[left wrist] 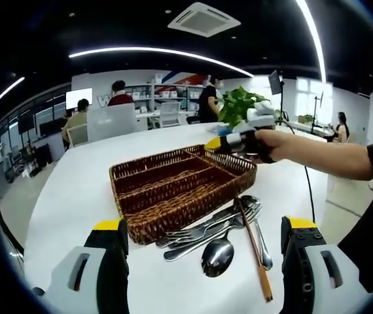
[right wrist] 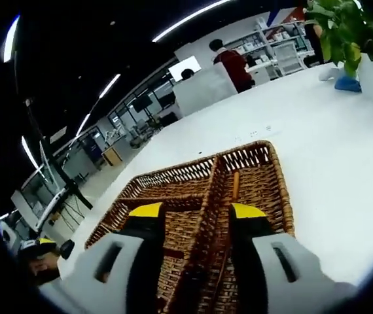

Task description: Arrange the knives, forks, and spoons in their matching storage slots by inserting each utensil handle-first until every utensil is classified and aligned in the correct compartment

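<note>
A: What have I got on the left side?

B: My left claw point(left wrist: 199, 245) hovers low over the white worktop point(left wrist: 75, 190), its jaws spread wide with nothing between them. Just ahead lies a pile of utensils point(left wrist: 219, 226): forks point(left wrist: 193, 230) with tines toward the basket, a spoon point(left wrist: 218, 256) bowl-up nearest me, and a wooden-handled piece point(left wrist: 255, 252) lying across the heap. The pile touches the near corner of the wicker basket point(left wrist: 180, 190).

A: And the basket itself?

B: Brown wicker, with dividers making long slots. In the left gripper view the slots I can see into hold nothing I can make out.

A: Where is the right claw?

B: In the left gripper view it sits at the basket's far corner, held in the person's hand point(left wrist: 268, 145). In its own view, my right claw point(right wrist: 196, 216) is directly over the wicker basket point(right wrist: 252, 170), jaws parted and straddling a divider point(right wrist: 211, 190). A slim brown stick point(right wrist: 235, 186) lies in the slot beside it; I cannot tell which utensil it belongs to.

A: Anything else around?

B: A potted plant point(left wrist: 239, 104) stands beyond the basket, and people point(left wrist: 118, 91) are at desks in the background.
</note>
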